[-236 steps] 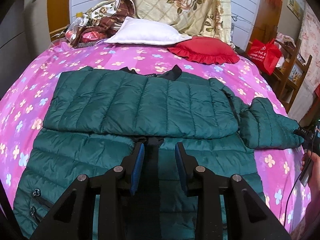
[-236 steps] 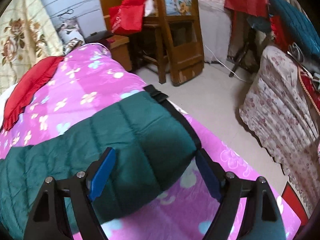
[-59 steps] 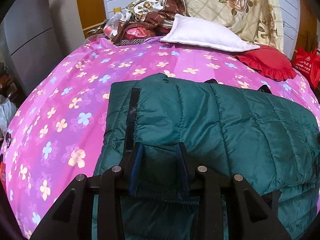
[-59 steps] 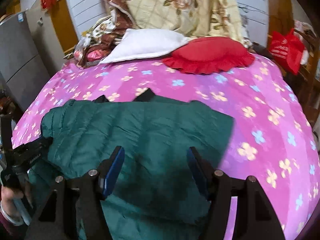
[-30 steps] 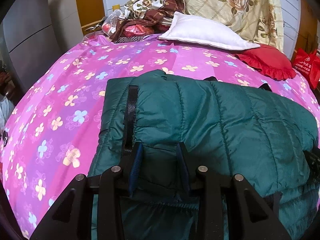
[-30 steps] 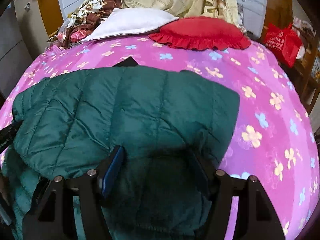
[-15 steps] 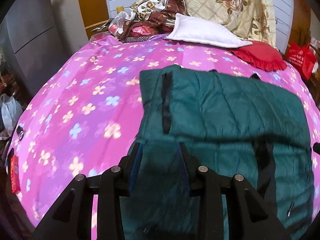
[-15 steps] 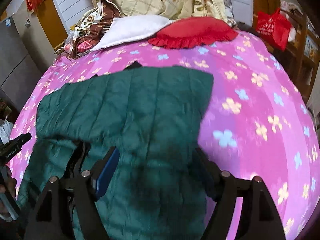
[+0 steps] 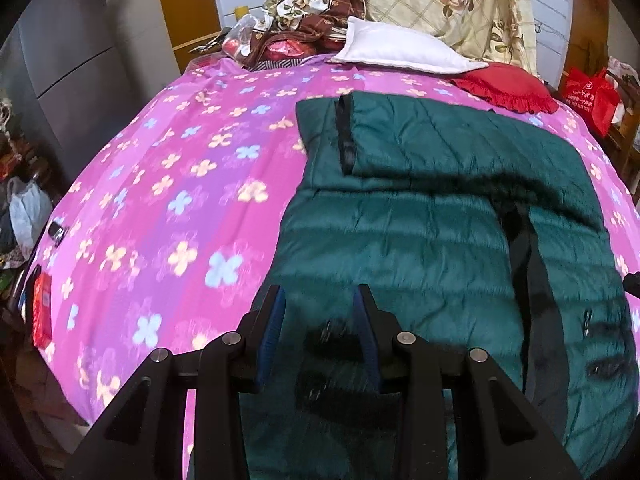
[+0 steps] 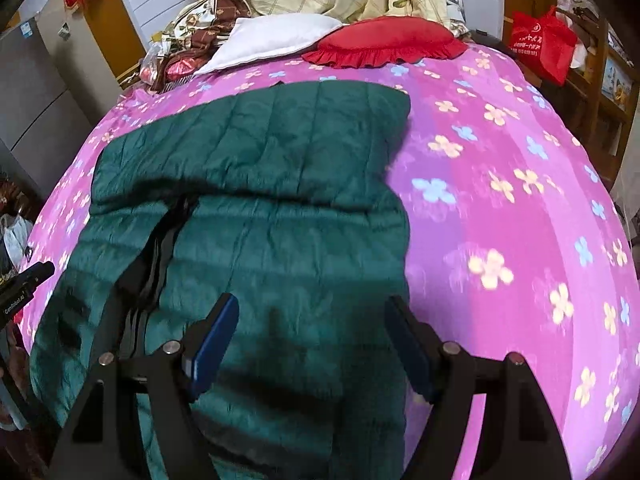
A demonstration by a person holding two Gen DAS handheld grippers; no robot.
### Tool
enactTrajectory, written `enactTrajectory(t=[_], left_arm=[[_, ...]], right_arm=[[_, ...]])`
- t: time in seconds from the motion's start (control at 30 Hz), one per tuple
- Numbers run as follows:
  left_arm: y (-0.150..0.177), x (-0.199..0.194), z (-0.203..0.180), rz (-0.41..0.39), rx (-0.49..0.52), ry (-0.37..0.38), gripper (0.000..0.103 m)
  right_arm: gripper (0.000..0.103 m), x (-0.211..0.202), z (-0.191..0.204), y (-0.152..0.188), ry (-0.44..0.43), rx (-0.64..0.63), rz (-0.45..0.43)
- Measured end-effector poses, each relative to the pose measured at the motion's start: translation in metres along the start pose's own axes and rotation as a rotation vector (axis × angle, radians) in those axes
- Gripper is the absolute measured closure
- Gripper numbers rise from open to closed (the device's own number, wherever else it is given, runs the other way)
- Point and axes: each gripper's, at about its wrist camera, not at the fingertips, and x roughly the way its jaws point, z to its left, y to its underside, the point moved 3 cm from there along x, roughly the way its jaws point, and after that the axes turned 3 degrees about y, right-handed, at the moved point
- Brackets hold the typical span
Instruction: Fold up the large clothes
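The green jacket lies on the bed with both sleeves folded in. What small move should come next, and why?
Probably lower both grippers to the near hem of the green jacket and grasp it. The sleeves already lie across its upper part, the lower half is spread flat, and the left gripper and right gripper hover over it holding nothing.

The jacket (image 9: 420,240) lies on the bed (image 9: 168,200), toward its near edge, sleeves folded over the upper half. At the head end, the white pillow (image 9: 392,48) sits left of the ruffled cushion (image 9: 504,86), touching it
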Motion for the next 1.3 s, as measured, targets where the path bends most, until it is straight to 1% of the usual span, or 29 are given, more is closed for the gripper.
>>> enactTrajectory(t=[0.4, 0.5, 0.6, 0.8, 1.0, 1.3], left_arm=[[0.035, -0.013, 0.012, 0.023, -0.021, -0.002, 0.086], [0.041, -0.017, 0.013, 0.024, -0.015, 0.000, 0.086], [0.047, -0.022, 0.016, 0.023, -0.009, -0.002, 0.086], [0.060, -0.030, 0.020, 0.027, 0.004, -0.009, 0.086], [0.072, -0.036, 0.026, 0.035, 0.000, -0.013, 0.086], [0.090, -0.039, 0.038, 0.058, -0.012, -0.017, 0.086]], right_arm=[[0.025, -0.018, 0.013, 0.044, 0.024, -0.040, 0.005], [0.024, -0.026, 0.018, 0.053, 0.024, -0.054, 0.005], [0.021, -0.032, 0.022, 0.062, 0.017, -0.058, 0.010], [0.021, -0.043, 0.032, 0.082, 0.020, -0.102, 0.017], [0.021, -0.049, 0.033, 0.093, 0.012, -0.097, 0.022], [0.021, -0.055, 0.028, 0.106, 0.030, -0.110, 0.041]])
